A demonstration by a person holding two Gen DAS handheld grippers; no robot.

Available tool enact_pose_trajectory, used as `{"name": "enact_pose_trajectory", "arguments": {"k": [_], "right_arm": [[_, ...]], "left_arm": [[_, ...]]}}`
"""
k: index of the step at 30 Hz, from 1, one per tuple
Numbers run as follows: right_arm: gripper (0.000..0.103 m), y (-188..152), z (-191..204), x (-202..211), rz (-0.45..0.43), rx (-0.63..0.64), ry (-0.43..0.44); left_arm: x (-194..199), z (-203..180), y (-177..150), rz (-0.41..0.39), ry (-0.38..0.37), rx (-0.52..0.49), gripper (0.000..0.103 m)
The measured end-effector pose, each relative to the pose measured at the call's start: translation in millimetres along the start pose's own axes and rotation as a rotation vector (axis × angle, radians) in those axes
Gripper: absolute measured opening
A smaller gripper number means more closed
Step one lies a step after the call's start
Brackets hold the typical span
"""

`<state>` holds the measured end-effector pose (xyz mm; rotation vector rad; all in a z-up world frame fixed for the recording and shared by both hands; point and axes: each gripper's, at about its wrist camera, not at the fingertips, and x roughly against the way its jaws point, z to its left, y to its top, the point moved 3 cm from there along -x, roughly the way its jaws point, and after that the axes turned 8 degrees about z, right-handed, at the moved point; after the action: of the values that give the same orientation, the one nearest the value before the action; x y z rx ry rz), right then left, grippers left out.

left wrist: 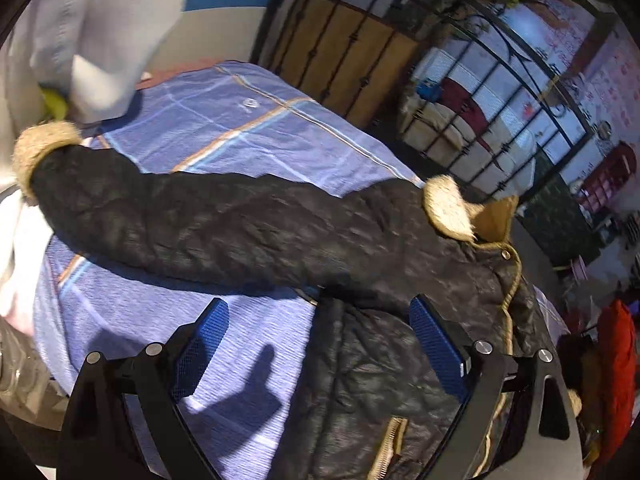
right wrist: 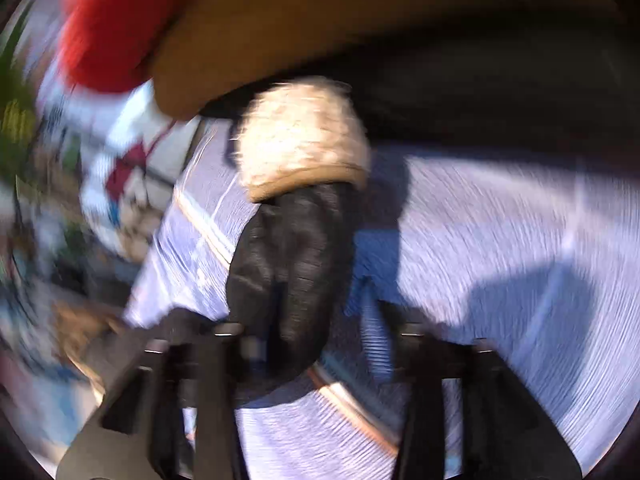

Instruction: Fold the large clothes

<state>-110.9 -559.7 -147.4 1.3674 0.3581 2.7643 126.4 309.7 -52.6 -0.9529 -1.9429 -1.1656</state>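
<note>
- Sunlight is falling across a blue plaid bedsheet (left wrist: pixel 224 120) that is covering the work surface, with a black iron gate (left wrist: pixel 460 80) and a cluttered room standing behind it.
- Lying spread on the sheet is a black quilted jacket (left wrist: pixel 360 272), its body sitting toward the near right of the left wrist view and one sleeve (left wrist: pixel 180 216) stretching out flat to the left.
- Folding is looking barely begun: the sleeve is lying fully extended, the hood end (left wrist: pixel 452 208) is pointing away, and no part of the body is appearing doubled over, so sleeves and body are both waiting to be folded.
- The left gripper (left wrist: pixel 320 356) is hovering over the jacket's edge with its blue pads (left wrist: pixel 436 352) standing wide apart and gripping nothing.
- The right gripper (right wrist: pixel 312 344) is showing through heavy blur; a dark sleeve end (right wrist: pixel 292 264) is lying between its jaws, which are looking partly apart, though whether the pads are pressing on the cloth cannot be told.
- Materials are contrasting sharply: the shell is looking crinkled and slightly glossy with stitched quilting, the cuffs (right wrist: pixel 300 140) and hood are carrying pale, shaggy fur trim, and a tan drawcord (left wrist: pixel 514 280) is trailing down the front.
- A red garment (left wrist: pixel 618 360) is sitting at the right edge.
</note>
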Motion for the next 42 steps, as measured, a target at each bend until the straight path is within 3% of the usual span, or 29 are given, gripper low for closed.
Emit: {"name": "enact_pose_trajectory", "arguments": {"k": [2, 8, 12, 15, 21, 24, 27, 32, 35, 38, 39, 40, 41, 42], "right_arm": [[0.061, -5.7, -7.9, 13.3, -0.001, -0.048, 0.074], [0.063, -30.7, 1.8, 53.2, -0.08, 0.192, 0.057], [0.063, -33.6, 0.1, 43.7, -0.089, 0.29, -0.016], [0.063, -26.3, -1.6, 30.1, -0.085, 0.326, -0.019], [0.063, 1.1, 6.8, -17.8, 0.003, 0.161, 0.182], [0.028, 4.5, 11.6, -30.8, 0.041, 0.104, 0.191], [0.015, -1.9, 26.7, -2.3, -0.064, 0.107, 0.166], [0.011, -43.4, 81.9, 113.2, -0.416, 0.454, 0.235], [0.011, -37.0, 64.5, 87.1, -0.337, 0.383, 0.096], [0.012, -21.5, -3.7, 18.4, -0.074, 0.115, 0.037], [0.013, -21.9, -21.8, 5.0, -0.012, 0.037, 0.051], [0.014, -24.7, -37.3, 0.4, 0.01, -0.04, 0.134], [0.016, -28.1, -44.3, 5.5, -0.003, -0.084, 0.202], [0.024, -30.2, -44.6, 11.1, -0.003, -0.088, 0.208]], "left_arm": [[-7.7, -26.0, -15.5, 0.029, -0.04, -0.063, 0.09], [-41.0, -88.5, -73.8, 0.185, -0.111, -0.246, 0.09], [-49.2, -129.3, -105.1, 0.232, -0.14, -0.382, 0.09], [-44.7, -144.6, -115.1, 0.229, -0.142, -0.434, 0.09], [-35.6, -149.8, -118.4, 0.214, -0.095, -0.47, 0.09], [-31.3, -147.8, -117.7, 0.21, -0.081, -0.464, 0.09], [-27.3, -147.0, -118.7, 0.202, -0.073, -0.469, 0.09], [-25.5, -152.5, -124.5, 0.211, -0.084, -0.482, 0.09], [-28.1, -160.4, -126.9, 0.212, -0.106, -0.495, 0.09], [-28.1, -166.2, -132.3, 0.216, -0.118, -0.507, 0.09], [-26.5, -166.1, -135.2, 0.216, -0.122, -0.513, 0.09], [-25.1, -165.4, -138.6, 0.218, -0.12, -0.523, 0.09], [-23.6, -163.7, -141.9, 0.219, -0.117, -0.538, 0.09], [-22.4, -160.8, -145.9, 0.218, -0.104, -0.554, 0.09]]}}
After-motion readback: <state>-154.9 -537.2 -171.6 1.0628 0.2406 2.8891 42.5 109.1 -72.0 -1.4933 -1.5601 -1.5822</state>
